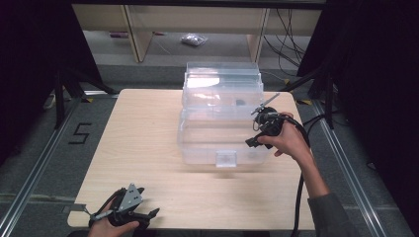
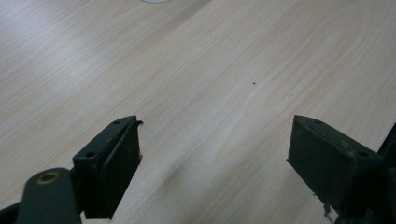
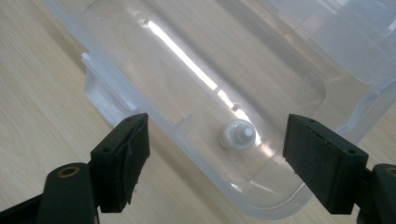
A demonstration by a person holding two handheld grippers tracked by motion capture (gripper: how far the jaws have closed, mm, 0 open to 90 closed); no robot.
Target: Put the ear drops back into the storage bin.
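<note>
Scene: you work two claws at a pale wooden counter (image 1: 148, 148), where a clear plastic box (image 1: 222, 123) stands open, its lid tipped up at the far side.
Right claw: your right claw (image 1: 253, 141) hangs over the box's right-hand part, jaws spread wide with nothing gripped between them.
Task piece: a small white knob-like part (image 3: 238, 135) lies on the floor of the box, near one corner, framed between your right jaws but well below them; what it is exactly is hard to make out through the glare.
Left claw: your left claw (image 1: 148, 216) sits at the counter's near left edge, well apart from the box, jaws wide open over bare wood and holding nothing.
Box front: a latch tab (image 1: 226, 158) faces you at the middle of the near wall.
</note>
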